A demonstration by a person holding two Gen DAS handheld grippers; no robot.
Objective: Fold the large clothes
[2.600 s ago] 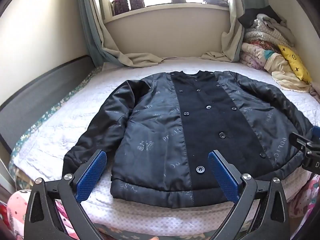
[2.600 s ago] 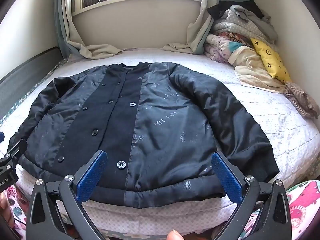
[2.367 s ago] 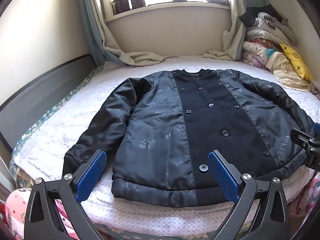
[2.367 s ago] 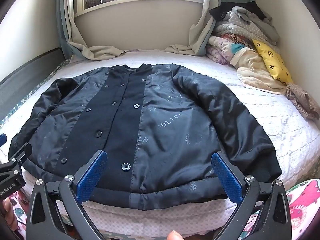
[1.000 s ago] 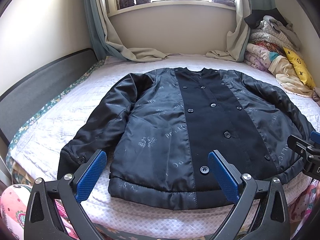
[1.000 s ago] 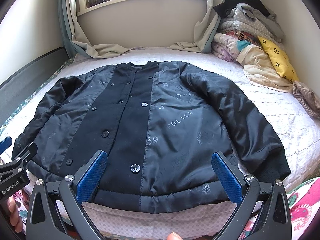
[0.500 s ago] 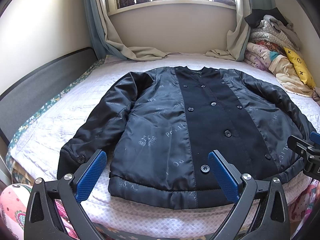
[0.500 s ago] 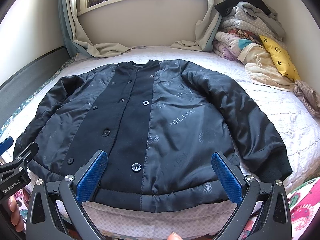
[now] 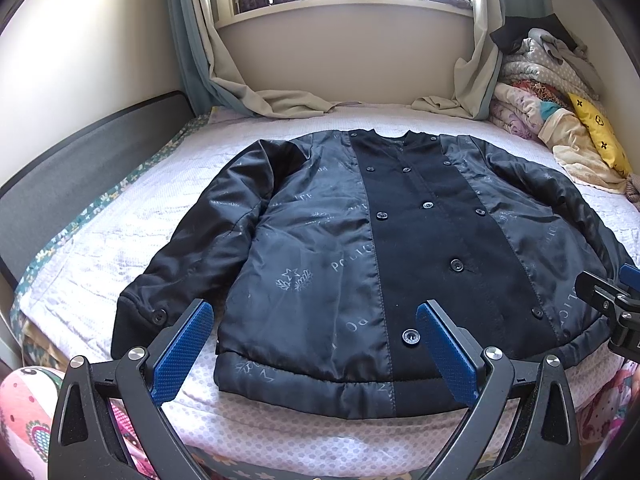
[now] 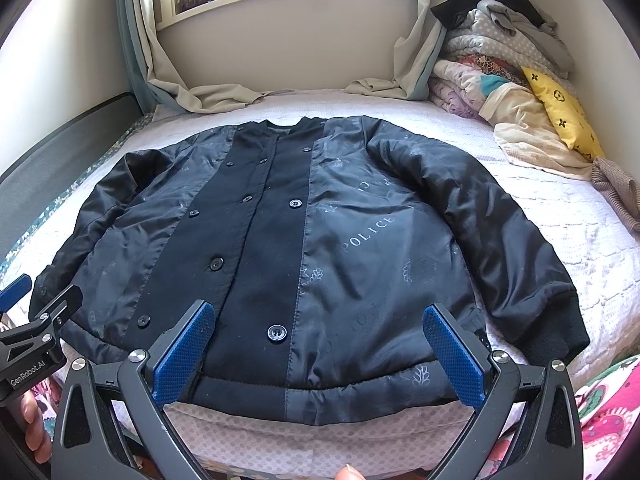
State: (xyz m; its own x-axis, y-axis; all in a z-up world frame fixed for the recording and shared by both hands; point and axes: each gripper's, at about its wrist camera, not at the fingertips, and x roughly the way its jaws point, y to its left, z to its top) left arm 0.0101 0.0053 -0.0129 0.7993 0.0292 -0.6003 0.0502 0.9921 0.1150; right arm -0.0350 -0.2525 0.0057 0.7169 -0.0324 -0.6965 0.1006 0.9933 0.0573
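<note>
Black satin, printed with faint emblems and the word POLICE, lies spread in front of me: the jacket rests face up on the white quilted bed, buttoned down its matte centre panel, collar toward the window and hem at the near edge of the mattress. Both sleeves lie out to the sides and angle down toward me.

My left gripper is spread wide and holds nothing. It hovers over the near edge, above the jacket's hem; its left blue pad sits just beside the cuff of the sleeve on that side, the right pad over the lowest snap of the centre panel. Whether either pad touches the cloth I cannot tell.

My right gripper is likewise wide apart and empty, poised over the hem further along. Its left pad lies over the dark centre panel, its right pad over the satin near the ribbed cuff of the other sleeve.

A heap of folded bedding and a yellow pillow sit at the far right corner.
</note>
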